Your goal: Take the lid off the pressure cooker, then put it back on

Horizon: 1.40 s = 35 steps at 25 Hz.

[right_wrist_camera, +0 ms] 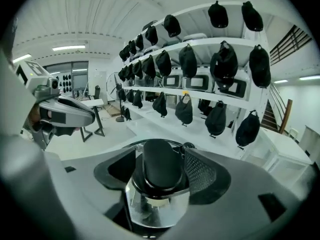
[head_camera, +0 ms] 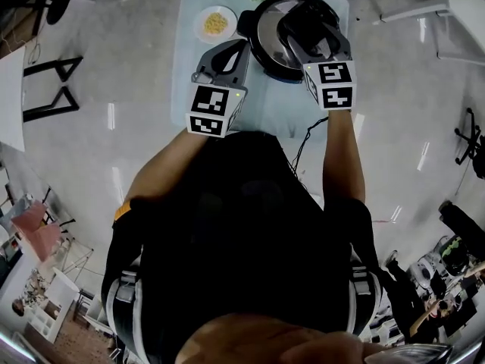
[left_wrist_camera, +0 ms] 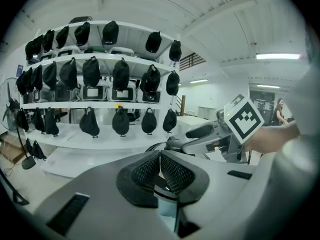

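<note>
Presently the lid (head_camera: 267, 29) sits on the pressure cooker (head_camera: 267, 65), on the table (head_camera: 265, 108). Our right gripper (right_wrist_camera: 162, 156) stands wide astride the lid handle (right_wrist_camera: 159, 176), with no pad seen pressing. Our left gripper (left_wrist_camera: 160, 156) is closed on nothing, beside the pot. We judge the handle ungripped; lifting calls for closing squarely first. Only the head view shows the lid seated, and only the right gripper view shows the handle between the jaws.
</note>
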Each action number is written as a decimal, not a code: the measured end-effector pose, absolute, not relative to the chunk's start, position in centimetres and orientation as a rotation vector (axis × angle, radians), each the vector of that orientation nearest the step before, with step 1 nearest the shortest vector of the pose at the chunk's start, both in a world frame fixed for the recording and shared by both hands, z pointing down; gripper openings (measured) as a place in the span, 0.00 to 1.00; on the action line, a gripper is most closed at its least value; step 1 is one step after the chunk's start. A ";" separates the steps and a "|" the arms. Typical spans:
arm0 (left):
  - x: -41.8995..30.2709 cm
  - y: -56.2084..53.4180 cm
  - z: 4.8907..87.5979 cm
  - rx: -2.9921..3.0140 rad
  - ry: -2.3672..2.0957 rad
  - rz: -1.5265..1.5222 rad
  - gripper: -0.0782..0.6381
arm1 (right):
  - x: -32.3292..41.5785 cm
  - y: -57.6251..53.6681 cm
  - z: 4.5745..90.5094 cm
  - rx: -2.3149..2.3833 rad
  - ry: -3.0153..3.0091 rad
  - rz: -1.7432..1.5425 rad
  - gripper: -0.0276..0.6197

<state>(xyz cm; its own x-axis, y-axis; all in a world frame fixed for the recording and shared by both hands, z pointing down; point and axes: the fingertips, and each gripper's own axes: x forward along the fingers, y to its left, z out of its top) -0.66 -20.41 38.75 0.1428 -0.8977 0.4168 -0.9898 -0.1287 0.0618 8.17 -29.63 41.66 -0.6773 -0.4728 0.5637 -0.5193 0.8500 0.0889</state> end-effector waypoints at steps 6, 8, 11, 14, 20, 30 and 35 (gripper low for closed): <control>0.1 -18.1 37.0 2.237 -1.730 0.385 0.13 | 9.4 -24.4 37.4 0.898 -2.467 0.135 0.50; 0.1 -16.8 37.0 2.276 -1.691 0.389 0.13 | 9.5 -21.9 37.2 0.963 -2.465 0.171 0.42; -0.5 -14.7 36.8 2.321 -1.649 0.397 0.13 | 9.3 -18.4 37.6 1.052 -2.450 0.226 0.33; -1.1 -12.4 36.8 2.367 -1.607 0.401 0.13 | 9.0 -15.0 38.4 1.136 -2.424 0.280 0.23; -2.4 -7.2 37.4 2.433 -1.530 0.411 0.13 | 7.7 -8.4 39.7 1.244 -2.380 0.342 0.09; -2.7 0.4 37.3 2.483 -1.464 0.422 0.13 | 6.5 -0.5 39.7 1.292 -2.367 0.372 0.07; -1.6 3.1 37.0 2.470 -1.479 0.410 0.13 | 7.6 2.3 39.1 1.284 -2.386 0.376 0.07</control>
